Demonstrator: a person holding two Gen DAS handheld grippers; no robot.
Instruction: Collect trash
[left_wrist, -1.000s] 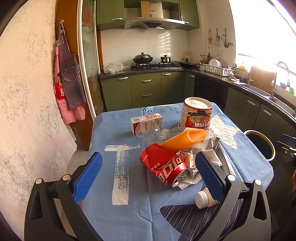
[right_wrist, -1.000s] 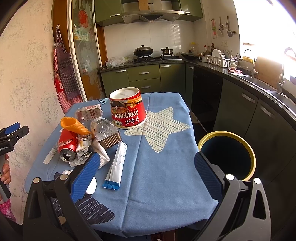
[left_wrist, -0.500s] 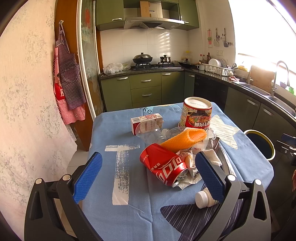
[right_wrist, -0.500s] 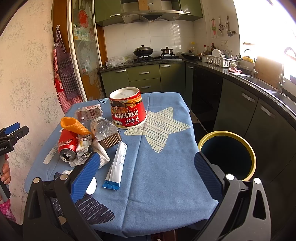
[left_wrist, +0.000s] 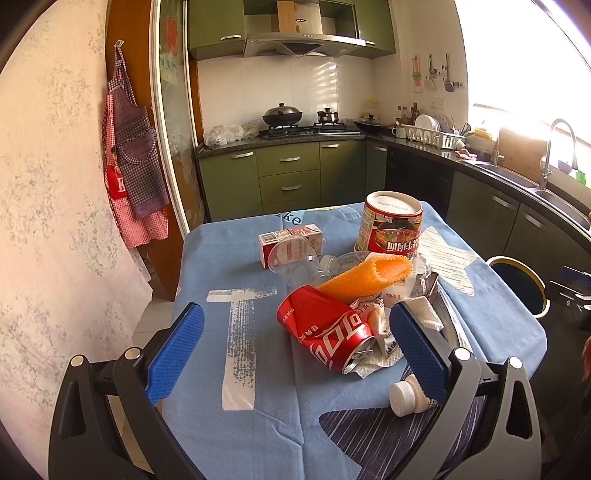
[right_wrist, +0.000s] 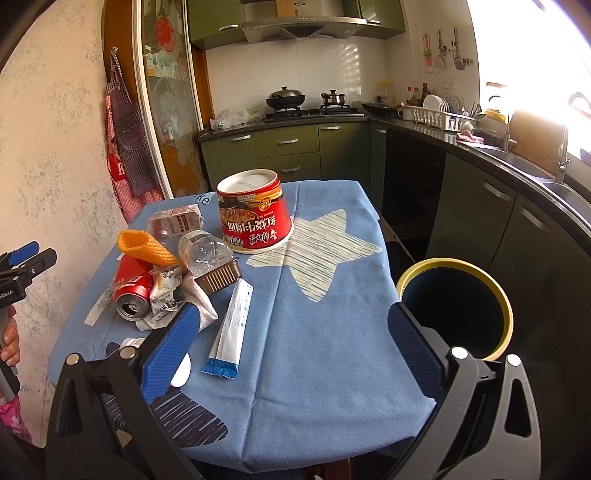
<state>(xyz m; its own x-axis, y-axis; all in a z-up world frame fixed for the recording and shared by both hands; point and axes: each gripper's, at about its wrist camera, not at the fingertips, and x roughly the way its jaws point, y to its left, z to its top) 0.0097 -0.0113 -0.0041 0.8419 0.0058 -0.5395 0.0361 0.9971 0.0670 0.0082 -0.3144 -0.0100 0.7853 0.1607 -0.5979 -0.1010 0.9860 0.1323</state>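
A pile of trash lies on the blue tablecloth: a dented red soda can, an orange foam net sleeve, a red instant-noodle bowl upside down, a small carton, a clear plastic bottle, a brown ribbed tray, crumpled paper and a long white-and-blue packet. My left gripper is open, just short of the can. My right gripper is open over the table's near right part, holding nothing.
A yellow-rimmed dark bin stands on the floor right of the table. A small white bottle lies near the front edge. Green cabinets and a counter run along the right. Aprons hang on the left wall.
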